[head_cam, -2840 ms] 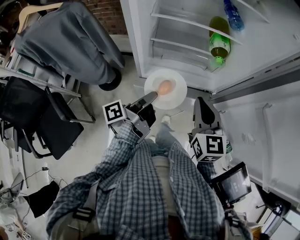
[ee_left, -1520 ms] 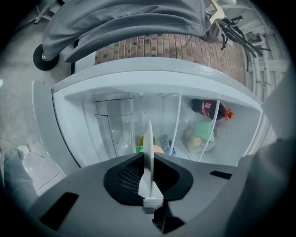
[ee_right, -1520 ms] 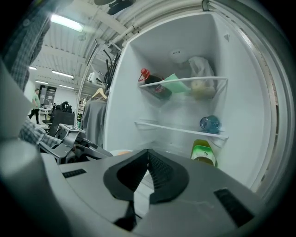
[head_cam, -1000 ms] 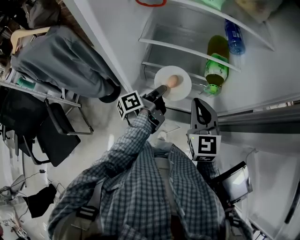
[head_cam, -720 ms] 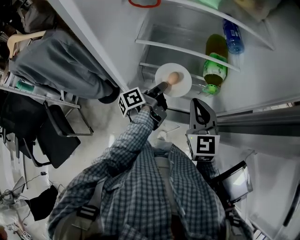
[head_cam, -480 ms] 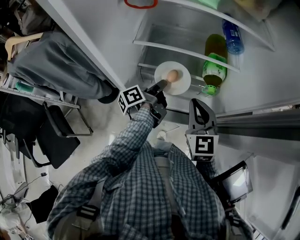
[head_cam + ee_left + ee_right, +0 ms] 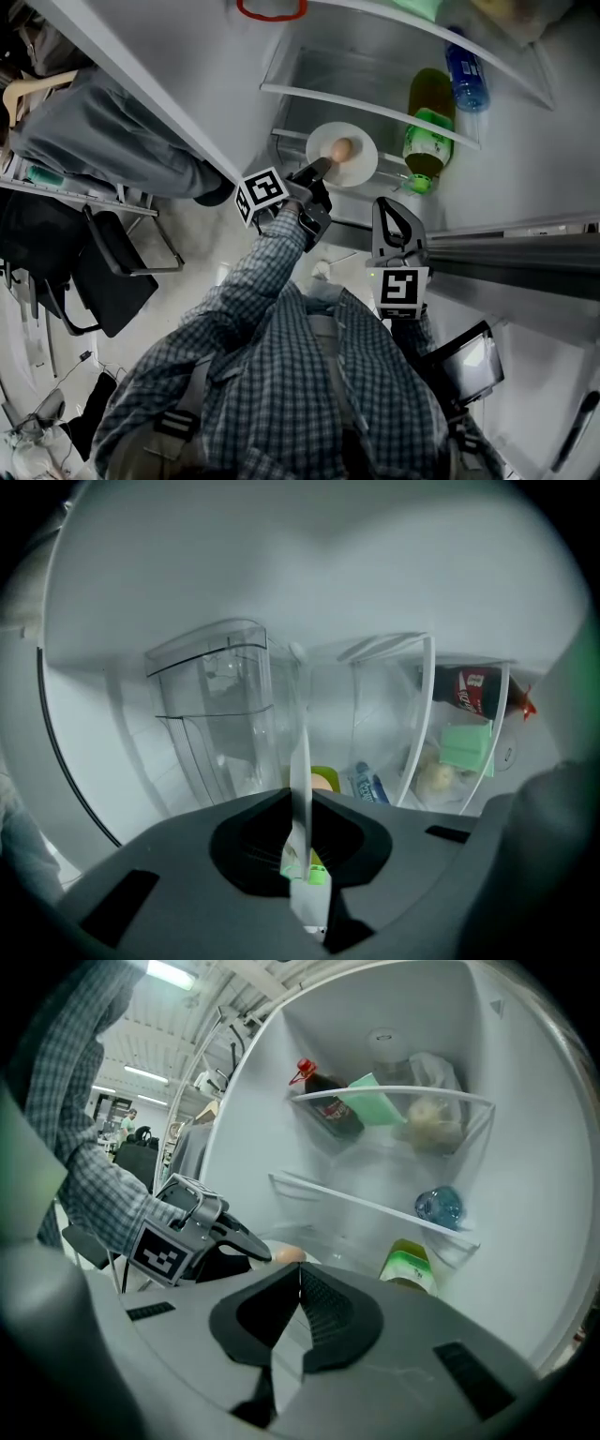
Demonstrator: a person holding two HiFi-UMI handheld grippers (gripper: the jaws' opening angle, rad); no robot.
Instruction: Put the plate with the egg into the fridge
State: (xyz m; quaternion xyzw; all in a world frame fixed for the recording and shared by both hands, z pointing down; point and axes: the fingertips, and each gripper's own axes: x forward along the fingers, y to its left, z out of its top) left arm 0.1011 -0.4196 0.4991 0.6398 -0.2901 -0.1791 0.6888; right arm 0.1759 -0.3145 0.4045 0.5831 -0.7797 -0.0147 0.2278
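Observation:
A white plate (image 7: 358, 165) carrying a brown egg (image 7: 340, 148) hangs just inside the open fridge, over its lower shelf (image 7: 375, 110). My left gripper (image 7: 316, 170) is shut on the plate's near rim. In the left gripper view the plate (image 7: 300, 780) runs edge-on between the closed jaws of my left gripper (image 7: 301, 799), and the egg (image 7: 324, 782) peeks out behind it. My right gripper (image 7: 387, 207) hangs to the right, below the plate, shut on nothing. The right gripper view has the right gripper (image 7: 300, 1271) closed, with the egg (image 7: 287, 1255) beyond it.
A green bottle (image 7: 427, 127) and a blue bottle (image 7: 466, 56) lie on the shelves right of the plate. The fridge door (image 7: 525, 258) stands open at the right. A grey jacket (image 7: 103, 136) and black chairs (image 7: 94, 253) stand to the left. Clear door bins (image 7: 220, 714) face the left gripper.
The left gripper has carried the plate and egg up from in front of the fridge to over the lower shelf. The right gripper has stayed shut beside it.

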